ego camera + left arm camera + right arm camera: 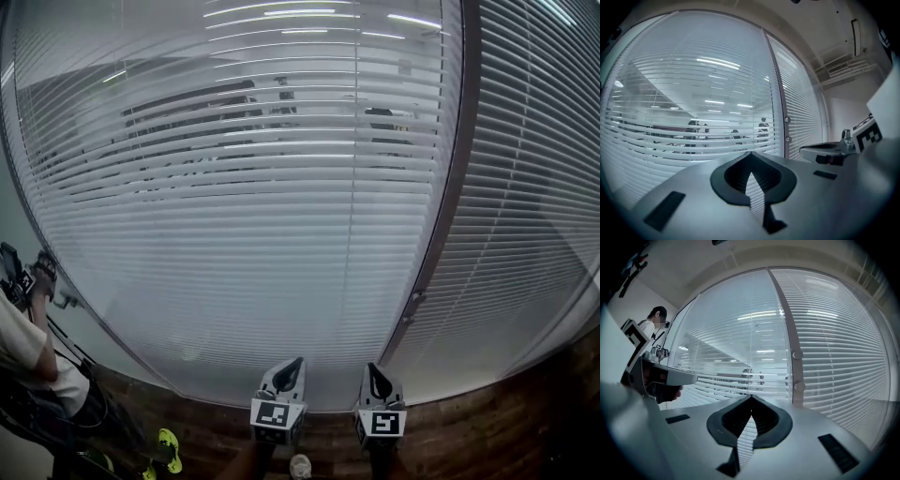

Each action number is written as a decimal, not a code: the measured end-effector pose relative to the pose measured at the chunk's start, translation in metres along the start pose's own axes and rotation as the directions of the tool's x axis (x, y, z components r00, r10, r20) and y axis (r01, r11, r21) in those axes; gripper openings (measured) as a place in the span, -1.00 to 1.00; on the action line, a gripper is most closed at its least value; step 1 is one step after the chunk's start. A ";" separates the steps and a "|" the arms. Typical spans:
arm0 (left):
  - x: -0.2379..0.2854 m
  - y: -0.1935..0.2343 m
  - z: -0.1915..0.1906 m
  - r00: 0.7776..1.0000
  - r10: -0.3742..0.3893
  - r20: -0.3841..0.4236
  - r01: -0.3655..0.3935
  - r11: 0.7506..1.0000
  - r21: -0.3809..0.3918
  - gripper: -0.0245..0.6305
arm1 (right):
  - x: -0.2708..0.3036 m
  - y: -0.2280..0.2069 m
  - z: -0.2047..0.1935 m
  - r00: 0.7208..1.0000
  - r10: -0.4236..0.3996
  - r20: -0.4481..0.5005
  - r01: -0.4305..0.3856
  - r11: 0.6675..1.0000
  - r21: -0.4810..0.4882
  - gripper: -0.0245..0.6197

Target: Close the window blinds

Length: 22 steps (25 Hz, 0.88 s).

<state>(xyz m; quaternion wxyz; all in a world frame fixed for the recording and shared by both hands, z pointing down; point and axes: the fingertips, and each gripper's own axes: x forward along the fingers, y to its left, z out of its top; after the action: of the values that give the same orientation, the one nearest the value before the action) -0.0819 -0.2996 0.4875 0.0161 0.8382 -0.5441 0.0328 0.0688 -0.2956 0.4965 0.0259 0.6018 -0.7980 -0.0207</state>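
Approach stage of the blind-closing task, head view and both gripper views.

Window blinds [234,187] are shown filling the large left pane of the window. Across its middle band the horizontal slats are tilted open, so that a lit office with standing figures is seen through them. Toward the pane's lower edge the slats lie closer together. The blind of the right pane [525,206] is seen more nearly closed. The panes are divided by a dark frame post [441,216], on which small round knobs [797,355] are mounted.

The left gripper [294,367] and the right gripper [377,380] are held side by side below the left pane's lower edge, near its right corner. Both are pointed level at the glass, and no contact is shown. In each gripper view the jaw tips are seen pressed together with nothing pinched, and only slats are glimpsed through the slit beneath them.

No part of the closing is judged done. A control must first be reached, probably the knobs on the post, though their function cannot be confirmed and no cord or wand can be made out. One pair of jaws would then have to be spread before a pinch is taken.

No container is in view. A person [28,347] is seen at the left edge.
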 end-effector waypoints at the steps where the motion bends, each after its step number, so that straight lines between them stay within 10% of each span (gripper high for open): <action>1: 0.003 0.001 0.002 1.000 -0.010 -0.002 0.010 1.000 0.001 -0.93 | 0.003 -0.001 0.001 1.000 -0.006 -0.006 0.006 1.000 0.002 -0.91; 22: 0.060 0.019 -0.003 0.995 -0.101 0.012 0.101 0.995 0.006 -0.93 | 0.046 -0.015 -0.008 0.996 -0.085 -0.006 0.085 0.996 -0.010 -0.92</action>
<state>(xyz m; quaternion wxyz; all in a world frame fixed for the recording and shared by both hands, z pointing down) -0.0753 -0.3615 0.4943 0.0120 0.8648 -0.5012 0.0283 0.0712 -0.3439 0.5044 0.0303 0.6351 -0.7715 -0.0237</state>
